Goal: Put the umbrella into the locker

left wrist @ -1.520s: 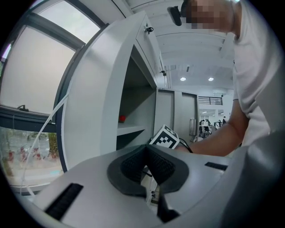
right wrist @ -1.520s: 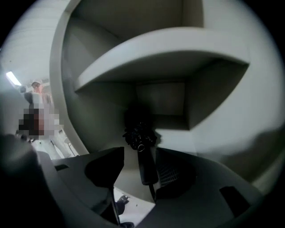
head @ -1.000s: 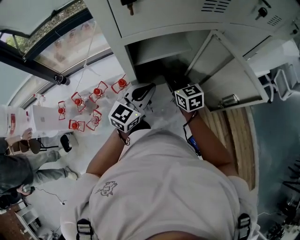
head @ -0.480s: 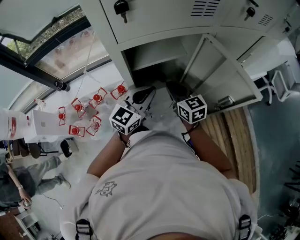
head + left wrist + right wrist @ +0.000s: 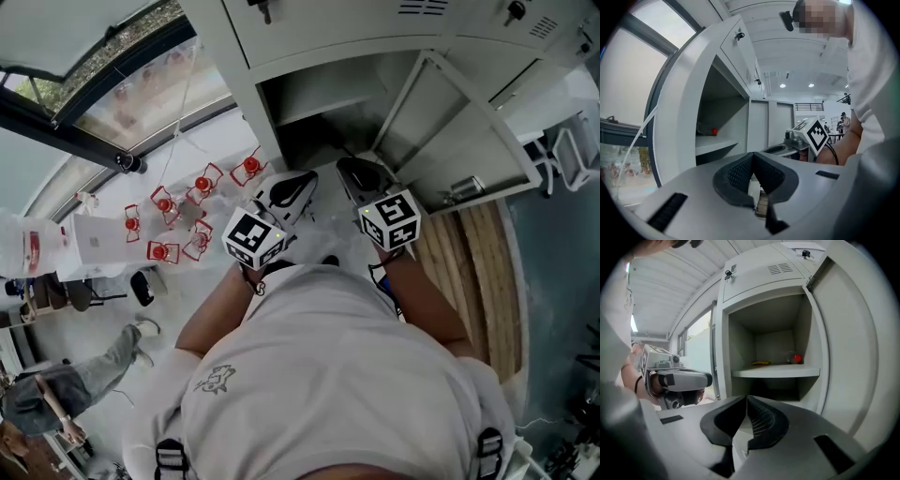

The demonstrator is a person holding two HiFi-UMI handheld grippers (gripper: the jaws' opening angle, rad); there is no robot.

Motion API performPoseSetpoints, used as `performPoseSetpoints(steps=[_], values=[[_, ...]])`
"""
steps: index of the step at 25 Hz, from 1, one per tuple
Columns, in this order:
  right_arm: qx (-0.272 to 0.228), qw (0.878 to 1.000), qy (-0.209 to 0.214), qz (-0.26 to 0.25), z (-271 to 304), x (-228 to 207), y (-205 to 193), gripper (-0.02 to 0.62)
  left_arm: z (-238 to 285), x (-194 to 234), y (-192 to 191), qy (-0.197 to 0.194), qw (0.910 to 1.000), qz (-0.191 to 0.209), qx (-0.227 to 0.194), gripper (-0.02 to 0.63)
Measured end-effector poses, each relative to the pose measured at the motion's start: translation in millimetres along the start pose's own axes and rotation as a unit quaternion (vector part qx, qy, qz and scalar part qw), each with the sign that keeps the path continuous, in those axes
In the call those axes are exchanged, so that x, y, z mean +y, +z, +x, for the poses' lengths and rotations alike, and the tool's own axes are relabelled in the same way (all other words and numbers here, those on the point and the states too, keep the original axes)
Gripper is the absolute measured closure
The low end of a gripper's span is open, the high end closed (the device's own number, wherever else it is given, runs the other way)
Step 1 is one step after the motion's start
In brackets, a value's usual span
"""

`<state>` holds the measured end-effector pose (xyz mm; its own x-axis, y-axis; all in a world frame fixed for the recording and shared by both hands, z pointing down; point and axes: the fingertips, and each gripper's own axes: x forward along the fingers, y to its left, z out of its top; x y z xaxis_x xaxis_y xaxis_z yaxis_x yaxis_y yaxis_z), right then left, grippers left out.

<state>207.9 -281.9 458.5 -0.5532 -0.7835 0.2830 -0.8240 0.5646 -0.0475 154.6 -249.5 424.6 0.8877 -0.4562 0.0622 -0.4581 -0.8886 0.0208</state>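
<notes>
The left gripper [image 5: 287, 190] and right gripper [image 5: 360, 175] sit side by side before the locker [image 5: 246, 105]. Both jaws are closed together, empty.

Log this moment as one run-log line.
left gripper: shut, empty | right gripper: shut, empty, facing locker | door: open | umbrella: not seen

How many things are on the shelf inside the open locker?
2. A yellow item lies near the middle of the shelf, and a red item sits toward its right rear corner. The dark space under the shelf may hide more.
</notes>
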Motion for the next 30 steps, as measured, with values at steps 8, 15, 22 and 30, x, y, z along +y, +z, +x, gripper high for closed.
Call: performPoseSetpoints(steps=[8,15,22,30], values=[[-0.005,1.0,-0.018,0.024,0,45,-9,0.548,-54,2,-23,-0.02,0.9995,-0.018,0.016,0.595],[-0.017,0.999,-0.042,0.025,-9,128,1,0.548,-138,-4,-12,-0.037,0.9993,-0.01,0.002,0.595],[-0.016,0.998,-0.061,0.03,-29,204,-10,0.548,-204,-25,-17,-0.054,0.9984,-0.014,-0.005,0.595],[-0.015,0.997,-0.067,0.037,-54,255,-24,0.548,-239,-60,-24,-0.072,0.9974,0.001,-0.004,0.595]])
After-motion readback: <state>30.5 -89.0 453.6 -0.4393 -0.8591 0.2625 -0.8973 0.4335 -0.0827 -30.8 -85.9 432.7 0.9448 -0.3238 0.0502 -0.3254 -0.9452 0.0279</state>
